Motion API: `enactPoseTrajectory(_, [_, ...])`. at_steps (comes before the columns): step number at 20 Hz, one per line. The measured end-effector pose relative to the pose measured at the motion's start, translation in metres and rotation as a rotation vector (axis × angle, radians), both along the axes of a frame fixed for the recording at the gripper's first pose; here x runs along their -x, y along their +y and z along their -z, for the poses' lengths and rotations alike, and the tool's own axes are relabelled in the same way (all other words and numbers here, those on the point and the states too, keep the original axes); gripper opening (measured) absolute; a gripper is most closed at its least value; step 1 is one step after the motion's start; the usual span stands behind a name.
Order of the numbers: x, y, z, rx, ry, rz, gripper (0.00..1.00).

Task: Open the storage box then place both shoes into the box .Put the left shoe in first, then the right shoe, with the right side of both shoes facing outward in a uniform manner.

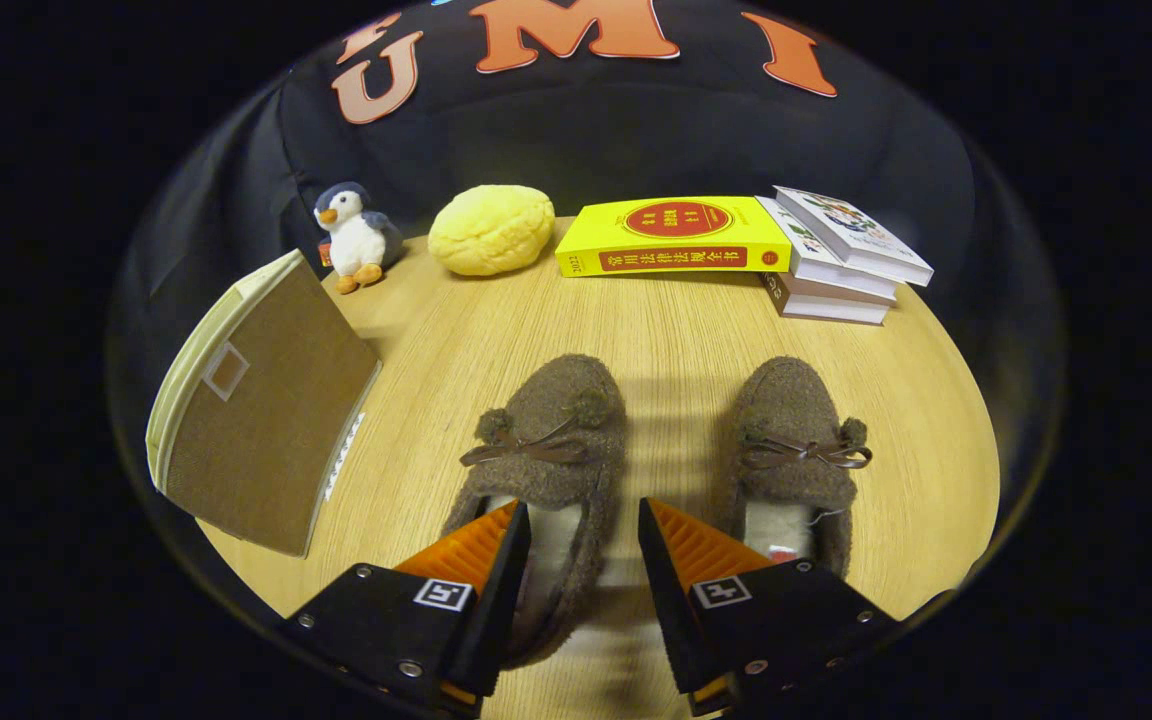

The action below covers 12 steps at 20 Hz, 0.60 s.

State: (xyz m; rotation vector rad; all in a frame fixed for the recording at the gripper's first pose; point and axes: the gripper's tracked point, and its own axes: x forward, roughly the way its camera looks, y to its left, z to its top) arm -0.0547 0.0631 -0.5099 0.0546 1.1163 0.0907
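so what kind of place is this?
Likely a staged tabletop booth, not a real home: round wooden table, black cloth wall, props like the plush penguin. Gripper jaws open over slippers.

Two fuzzy brown slippers lie side by side, toes pointing away, each with a small bow. The left shoe point(546, 450) sits between the spread fingers; the right shoe point(791, 450) beside it. The brown fabric storage box point(256, 410) stands closed, left of them.

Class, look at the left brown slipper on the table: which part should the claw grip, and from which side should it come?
Grip the heel-side wall of the left slipper, coming from behind and above. Its opening faces up and the heel lies nearest the open claw, so one finger can probably slip inside while the other presses outside.
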Motion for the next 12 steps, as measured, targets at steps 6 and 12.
enactPoseTrajectory(6, [-0.008, 0.001, 0.023, -0.031, 0.065, 0.084, 0.27])
enactPoseTrajectory(12, [-0.018, -0.001, 0.002, -0.114, 0.050, 0.200, 0.06])
